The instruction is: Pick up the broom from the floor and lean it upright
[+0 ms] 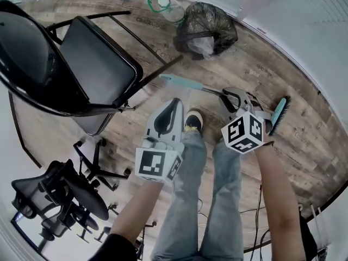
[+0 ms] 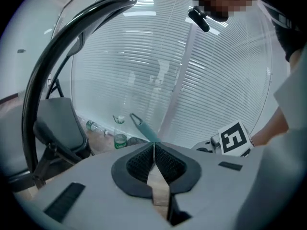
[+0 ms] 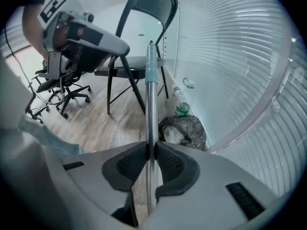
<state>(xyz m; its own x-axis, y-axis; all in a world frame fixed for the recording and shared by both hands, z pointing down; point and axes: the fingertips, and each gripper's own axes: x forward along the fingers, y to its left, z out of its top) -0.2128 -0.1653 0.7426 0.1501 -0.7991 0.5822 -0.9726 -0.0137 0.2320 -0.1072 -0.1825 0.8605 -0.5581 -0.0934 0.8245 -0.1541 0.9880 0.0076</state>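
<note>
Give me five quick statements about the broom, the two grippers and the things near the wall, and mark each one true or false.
1. The right gripper is shut on the broom handle. True.
2. The left gripper grips the broom too. False: its jaws are together with nothing between them.
3. A black bag lies on the floor by the wall. True.
4. The brush head is red. False: it is teal.
5. The folding chair lies tipped over. False: it stands on its legs.
</note>
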